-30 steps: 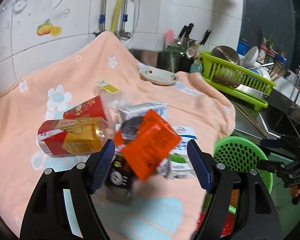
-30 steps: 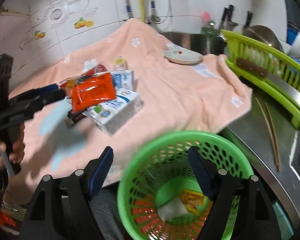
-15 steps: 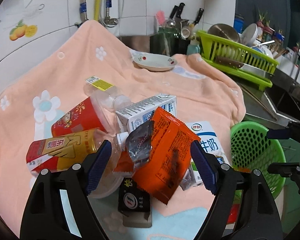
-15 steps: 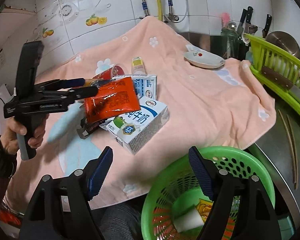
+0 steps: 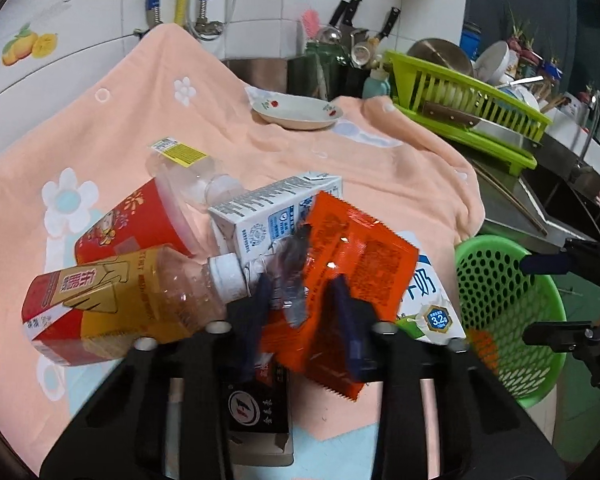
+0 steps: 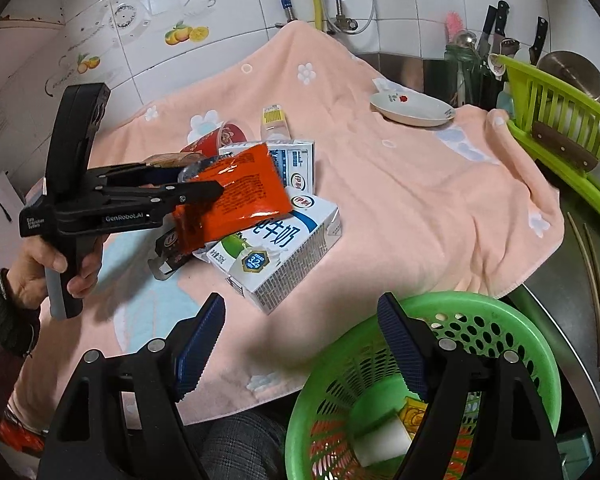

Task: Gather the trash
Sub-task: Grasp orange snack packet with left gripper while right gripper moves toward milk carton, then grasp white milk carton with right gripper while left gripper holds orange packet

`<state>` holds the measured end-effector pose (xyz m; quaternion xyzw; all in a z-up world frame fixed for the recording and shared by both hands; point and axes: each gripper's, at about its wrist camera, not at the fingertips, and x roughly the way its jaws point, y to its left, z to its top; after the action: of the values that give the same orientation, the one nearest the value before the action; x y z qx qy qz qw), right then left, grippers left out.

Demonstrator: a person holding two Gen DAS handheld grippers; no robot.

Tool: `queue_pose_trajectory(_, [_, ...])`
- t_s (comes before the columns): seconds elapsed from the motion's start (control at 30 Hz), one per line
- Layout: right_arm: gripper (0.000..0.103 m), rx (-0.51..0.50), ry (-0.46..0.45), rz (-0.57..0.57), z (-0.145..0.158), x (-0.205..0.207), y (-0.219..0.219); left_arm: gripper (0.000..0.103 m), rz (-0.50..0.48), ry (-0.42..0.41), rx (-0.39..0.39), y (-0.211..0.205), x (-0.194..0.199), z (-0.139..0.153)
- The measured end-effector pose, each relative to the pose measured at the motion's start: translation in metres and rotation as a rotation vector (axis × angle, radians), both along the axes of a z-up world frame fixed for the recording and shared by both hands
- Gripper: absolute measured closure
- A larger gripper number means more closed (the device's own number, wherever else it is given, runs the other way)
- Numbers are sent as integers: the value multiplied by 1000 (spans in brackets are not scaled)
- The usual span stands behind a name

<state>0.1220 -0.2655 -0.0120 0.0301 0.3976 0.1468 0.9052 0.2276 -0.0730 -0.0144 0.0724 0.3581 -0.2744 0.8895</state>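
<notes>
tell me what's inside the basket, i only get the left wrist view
Observer: A white block and a yellow packet lie at the bottom of the green basket.
Operator: is the right claw open
Observer: Yes. The right claw is wide open and empty, with one finger over the basket.
Operator: is my packet off the cloth
Observer: From the side, the orange packet hangs from the left claw, off the cloth. Its lower edge overlaps the milk carton; I cannot tell if they touch.
</notes>
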Motion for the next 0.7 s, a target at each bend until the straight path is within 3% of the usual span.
queue_pose_trajectory(0.03, [27,0,1,0,0,0,0,91,7,3,-13,2,-1,1])
queue_pose_trajectory(0.07, [27,-1,2,-1,0,1,1,92,13,7,-22,4,-3,2])
queue_pose_trajectory(0.23, [27,19,20,-8,-3,8,3,95,58,-47,-8,12,-20,5])
queue_pose_trajectory(0.4, [27,55,45,-21,-5,19,5,95,115,-89,-51,34,-36,17])
queue_pose_trajectory(0.7, [27,118,117,-48,-7,60,22,95,197,-143,-60,74,-64,27])
